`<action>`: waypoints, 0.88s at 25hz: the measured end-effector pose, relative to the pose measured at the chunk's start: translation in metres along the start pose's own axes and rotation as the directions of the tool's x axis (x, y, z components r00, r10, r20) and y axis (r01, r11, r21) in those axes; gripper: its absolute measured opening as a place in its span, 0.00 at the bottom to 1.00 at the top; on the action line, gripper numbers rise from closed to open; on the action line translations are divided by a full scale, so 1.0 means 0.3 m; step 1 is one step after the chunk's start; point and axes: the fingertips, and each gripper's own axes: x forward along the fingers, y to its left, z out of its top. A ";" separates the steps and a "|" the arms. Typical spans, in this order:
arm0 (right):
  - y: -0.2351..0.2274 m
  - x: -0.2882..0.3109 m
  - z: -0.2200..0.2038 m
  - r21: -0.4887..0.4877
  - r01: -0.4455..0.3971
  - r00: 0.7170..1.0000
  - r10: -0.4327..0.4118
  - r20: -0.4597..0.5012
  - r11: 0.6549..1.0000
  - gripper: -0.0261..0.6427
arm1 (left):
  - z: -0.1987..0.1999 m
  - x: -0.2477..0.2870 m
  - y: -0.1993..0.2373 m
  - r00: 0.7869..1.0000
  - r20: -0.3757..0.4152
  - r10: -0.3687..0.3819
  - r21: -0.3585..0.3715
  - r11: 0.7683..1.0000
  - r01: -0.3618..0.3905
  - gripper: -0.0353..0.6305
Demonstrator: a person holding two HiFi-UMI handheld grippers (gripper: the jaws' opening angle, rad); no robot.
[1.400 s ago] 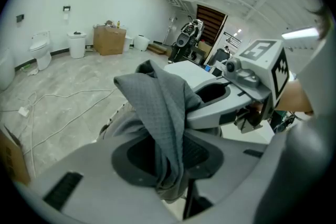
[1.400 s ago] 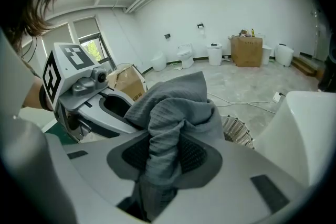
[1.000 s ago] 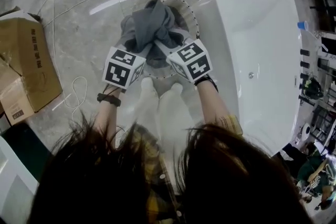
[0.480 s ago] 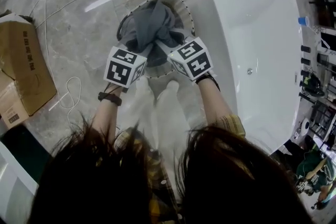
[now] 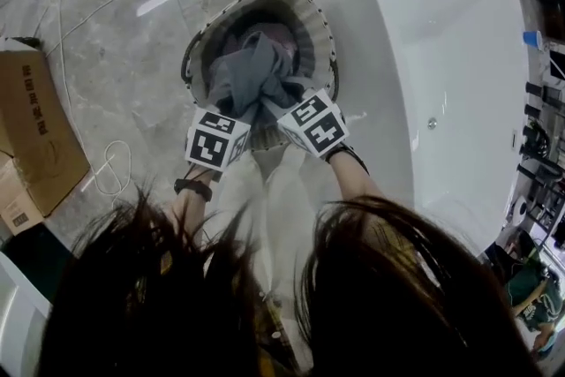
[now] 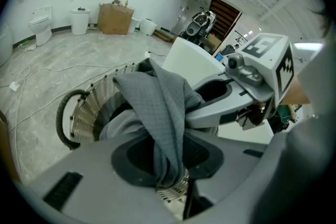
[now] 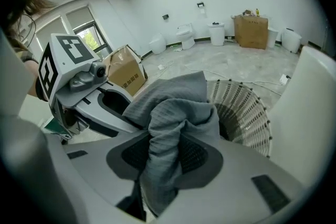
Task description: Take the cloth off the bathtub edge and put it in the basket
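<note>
Jaws on my left gripper [image 6: 169, 157] and my right gripper [image 7: 164, 160] are each clamped on a bunched fold of the cloth [image 5: 252, 77]. It hangs between them at the mouth of the basket [image 5: 311, 13], inside its rim as seen from above. The cloth is grey and soft, with a fine waffle weave (plain up close). The basket is round, with a pale ribbed wall, a dark-studded rim and a dark loop handle. Just beside it stands the bathtub [image 5: 441, 57], smooth glossy white, on a grey marbled floor [image 5: 115, 40].
</note>
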 end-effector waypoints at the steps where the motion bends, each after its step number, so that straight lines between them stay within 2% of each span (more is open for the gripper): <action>1: -0.006 0.030 -0.026 0.001 -0.008 1.000 0.008 -0.010 1.000 0.25 | -0.025 0.027 0.012 1.000 -0.012 0.000 -0.010 1.000 0.000 0.23; 9: -0.037 0.226 -0.174 0.020 -0.045 0.995 0.046 -0.085 0.999 0.26 | -0.180 0.200 0.095 0.993 -0.122 0.007 -0.052 0.999 -0.014 0.23; 14: -0.079 0.320 -0.230 0.019 -0.040 0.989 0.042 -0.140 0.999 0.27 | -0.229 0.289 0.144 0.983 -0.182 0.005 -0.093 0.995 -0.022 0.23; 22: -0.141 0.408 -0.313 0.084 -0.011 0.977 0.028 -0.212 0.996 0.30 | -0.267 0.375 0.184 0.962 -0.272 -0.002 -0.134 0.990 -0.035 0.23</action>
